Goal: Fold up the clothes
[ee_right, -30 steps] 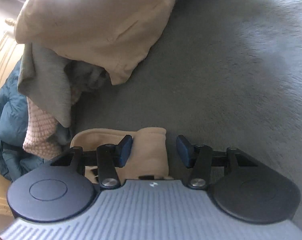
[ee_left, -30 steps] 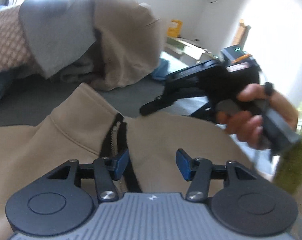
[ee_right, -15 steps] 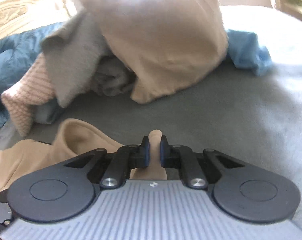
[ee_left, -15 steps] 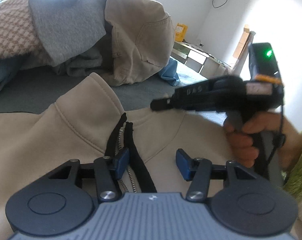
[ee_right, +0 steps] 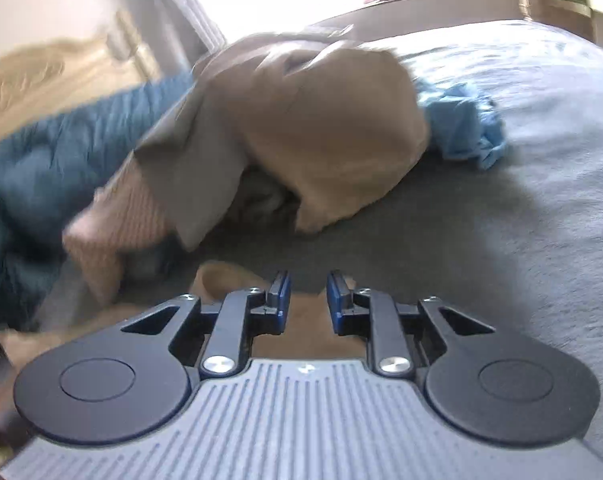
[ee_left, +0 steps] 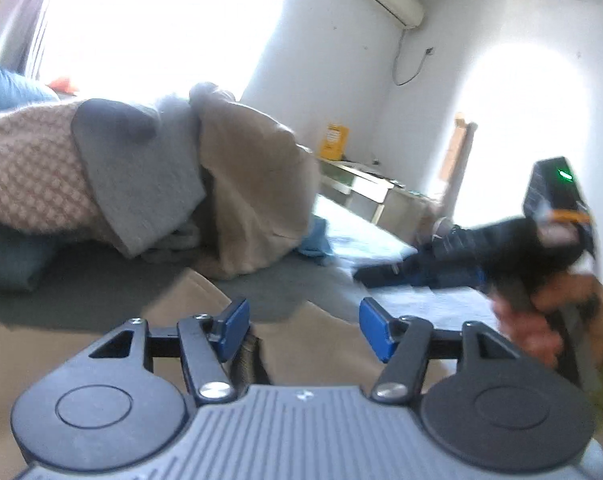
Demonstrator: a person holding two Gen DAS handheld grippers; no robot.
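A beige zip-neck sweatshirt lies flat on the grey bed cover, its dark zipper just under my left gripper, which is open and empty above the collar. The sweatshirt also shows in the right wrist view. My right gripper hovers over its edge with the jaws a small gap apart, holding nothing. The right gripper also shows, blurred, in the left wrist view, hand-held at the right.
A pile of clothes lies behind: pink knit, grey, tan. It shows in the right wrist view with a teal quilt left and a light blue garment right. The grey bed cover spreads right.
My right gripper was shut on a fold of the beige sweatshirt and has now opened, letting it go. My left gripper has tilted up, still open.
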